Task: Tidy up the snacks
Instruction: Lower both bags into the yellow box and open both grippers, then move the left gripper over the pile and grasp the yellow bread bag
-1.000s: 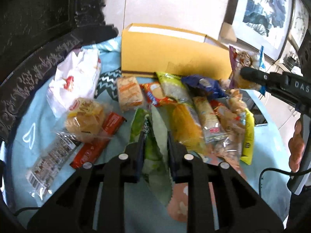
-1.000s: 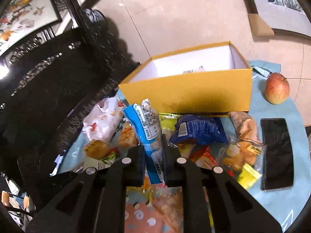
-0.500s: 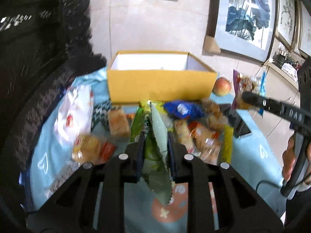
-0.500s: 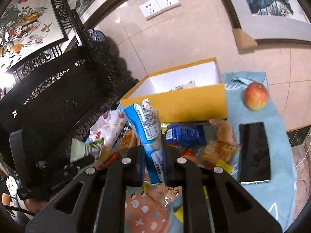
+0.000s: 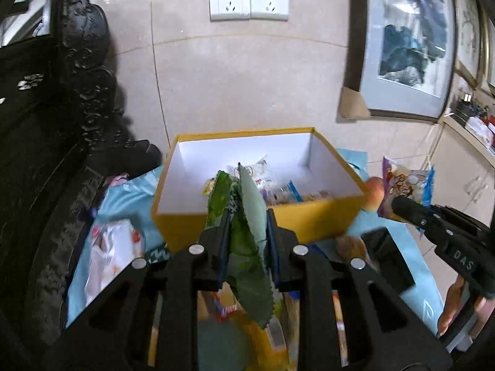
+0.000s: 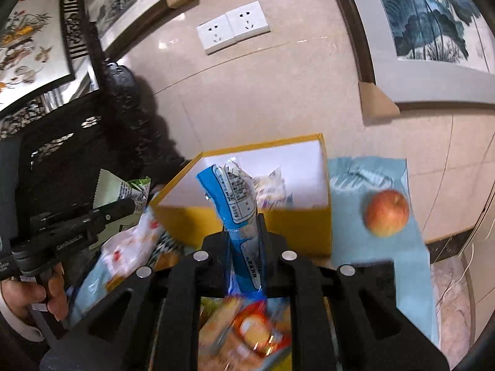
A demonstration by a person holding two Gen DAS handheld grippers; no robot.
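My left gripper [image 5: 247,221] is shut on a green snack packet [image 5: 247,238], held up just in front of the open yellow box [image 5: 312,216]. The box's white inside holds a few wrapped snacks [image 5: 275,190]. My right gripper [image 6: 243,227] is shut on a blue and white snack packet [image 6: 235,201], raised before the same yellow box [image 6: 297,225]. In the left wrist view the right gripper [image 5: 399,205] shows at the right with its packet [image 5: 405,185]. In the right wrist view the left gripper [image 6: 126,205] appears at the left with the green packet [image 6: 123,190].
Loose snacks [image 6: 247,327] lie blurred on the light blue cloth [image 6: 411,266] below both grippers. A white packet [image 5: 108,253] lies left of the box. An apple [image 6: 386,211] and a black phone [image 5: 386,259] sit right of it. Dark carved furniture [image 5: 46,154] stands at the left.
Both grippers rose and moved toward the yellow box with their packets still held. The box's inside now shows in both views, and the snack pile has dropped low in the frames.
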